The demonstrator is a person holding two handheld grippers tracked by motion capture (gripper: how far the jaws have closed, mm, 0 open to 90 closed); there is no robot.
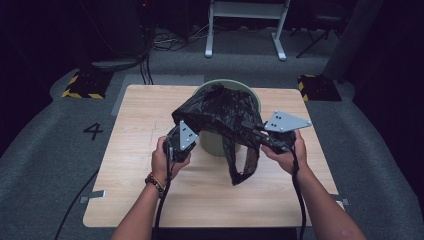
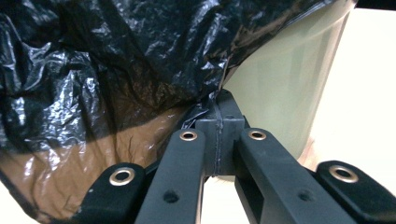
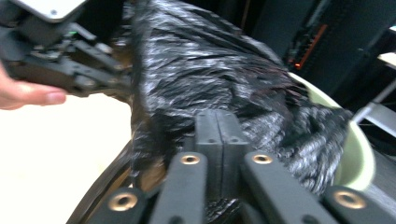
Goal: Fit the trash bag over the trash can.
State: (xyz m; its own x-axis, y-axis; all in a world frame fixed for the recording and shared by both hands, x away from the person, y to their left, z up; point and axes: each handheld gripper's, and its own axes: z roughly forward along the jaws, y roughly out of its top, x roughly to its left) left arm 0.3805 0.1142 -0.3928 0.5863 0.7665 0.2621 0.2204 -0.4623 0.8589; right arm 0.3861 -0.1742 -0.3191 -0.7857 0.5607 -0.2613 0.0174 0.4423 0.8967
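Both grippers are clamped on plastic right now. Left gripper (image 1: 186, 136) has its jaws pressed together on a fold of the black bin bag (image 1: 220, 115), and the left gripper view shows a thin pinch of film caught between the closed tips, bag (image 2: 116, 70) billowing above, pale green bin (image 2: 289, 88) just beyond. Right gripper (image 1: 256, 131) is likewise pinching the bag's other side; in its own view the jaws meet with crinkled plastic (image 3: 210, 70) bunched around them, and the left gripper (image 3: 93, 77) shows across the way with a hand (image 3: 28, 93) behind it.

Nearest the person, a loose tail of the bag hangs down toward the middle of the table (image 1: 150, 200). Further out, the bag is stretched between the two grips and draped over the bin (image 1: 250, 92), which stands at the middle of the table's far edge.

Why hold it at two opposite points? By my reading, that spreads the mouth so it can be pulled around the rim. The bag sits on top, not yet fitted over the edge.
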